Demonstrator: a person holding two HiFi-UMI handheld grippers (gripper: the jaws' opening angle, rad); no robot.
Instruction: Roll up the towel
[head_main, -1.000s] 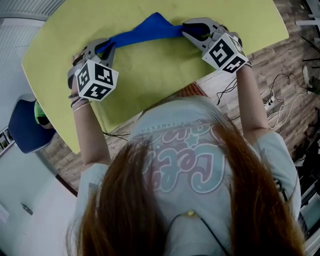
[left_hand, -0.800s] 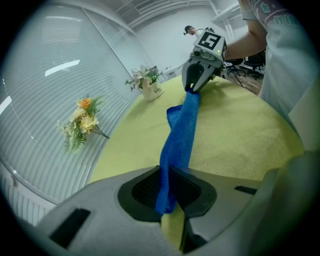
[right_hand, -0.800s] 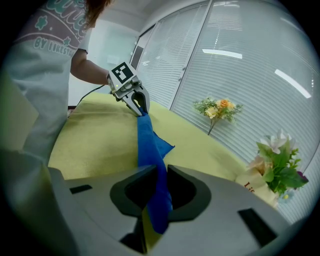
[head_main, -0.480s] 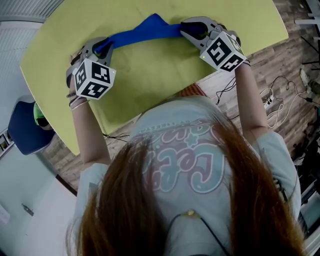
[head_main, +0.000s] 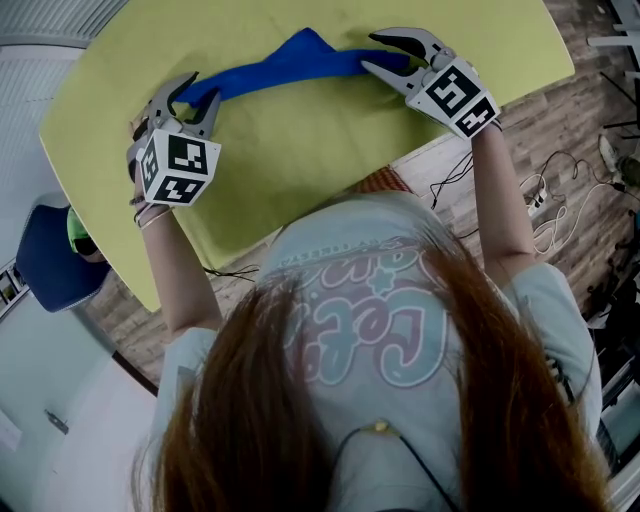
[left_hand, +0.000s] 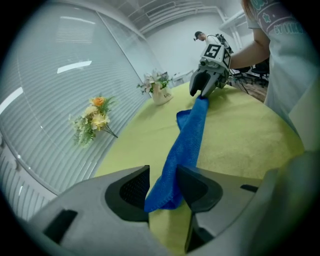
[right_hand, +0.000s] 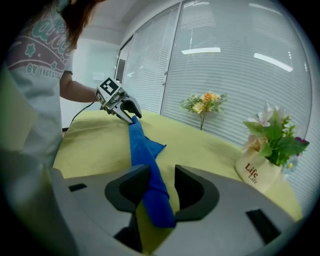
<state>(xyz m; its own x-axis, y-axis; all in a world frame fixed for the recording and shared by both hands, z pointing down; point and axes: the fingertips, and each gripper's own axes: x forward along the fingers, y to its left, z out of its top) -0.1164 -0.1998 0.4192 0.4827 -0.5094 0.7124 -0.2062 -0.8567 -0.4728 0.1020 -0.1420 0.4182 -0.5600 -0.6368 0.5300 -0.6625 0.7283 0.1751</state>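
Clenched a second ago, my left gripper (head_main: 197, 92) and right gripper (head_main: 372, 52) have just been opening, the towel (head_main: 290, 62) loose between their jaws; only gripper views show the vase (right_hand: 262, 162).

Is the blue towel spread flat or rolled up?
Rolled: the towel lies as a narrow strip across the yellow table, one corner poking out.

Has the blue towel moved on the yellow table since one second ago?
No. The blue towel lies in the same far strip of the yellow table, its pointed fold no nearer the table's right edge.
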